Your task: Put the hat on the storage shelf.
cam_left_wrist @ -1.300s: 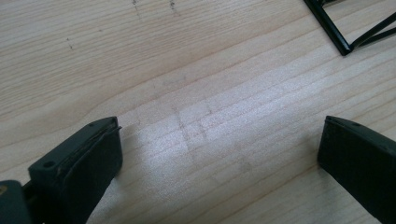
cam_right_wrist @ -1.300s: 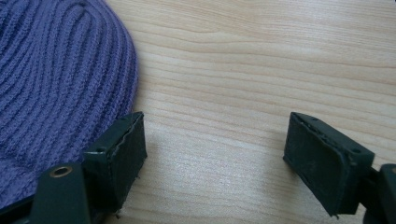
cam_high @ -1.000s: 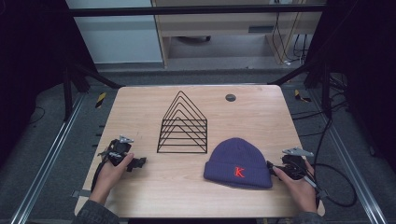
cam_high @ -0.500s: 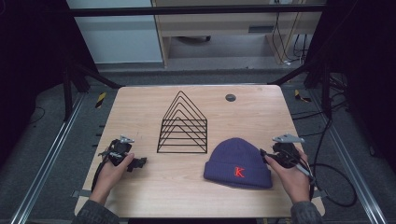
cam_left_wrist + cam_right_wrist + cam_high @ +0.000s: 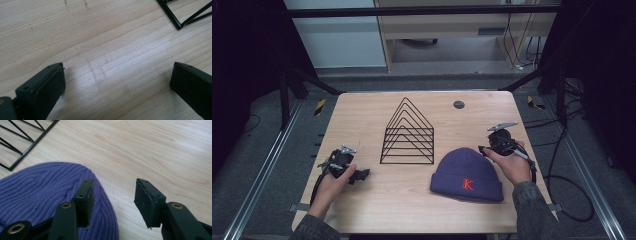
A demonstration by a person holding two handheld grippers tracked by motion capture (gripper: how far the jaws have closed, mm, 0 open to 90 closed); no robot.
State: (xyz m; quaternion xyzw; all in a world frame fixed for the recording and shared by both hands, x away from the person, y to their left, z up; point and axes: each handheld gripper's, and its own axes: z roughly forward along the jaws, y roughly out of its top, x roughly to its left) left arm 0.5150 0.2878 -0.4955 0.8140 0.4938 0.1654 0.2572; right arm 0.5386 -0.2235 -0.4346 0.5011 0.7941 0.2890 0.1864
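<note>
A purple knitted beanie (image 5: 467,175) with a red K lies on the near right of the wooden table (image 5: 362,115). In the right gripper view the beanie (image 5: 42,192) sits low and left, its rounded edge under my right gripper (image 5: 113,187). That gripper's jaws have just been closing and stand half apart; nothing is pinched, and the left pad hovers over the knit. From above, my right gripper (image 5: 486,149) hangs by the beanie's far right edge. My left gripper (image 5: 361,174) rests at the near left, and its jaws (image 5: 118,72) stand wide open over bare wood.
A black wire rack (image 5: 408,132) with peaked dividers stands mid-table, just beyond the beanie; its corner (image 5: 178,21) lies ahead of my left gripper and its base (image 5: 25,142) ahead of my right. A small dark disc (image 5: 458,104) lies at the far right. Cables trail off the table's right side.
My right hand has risen and moved away from the person along the beanie's right side, with its jaws narrower than before. The left hand has stayed put.
</note>
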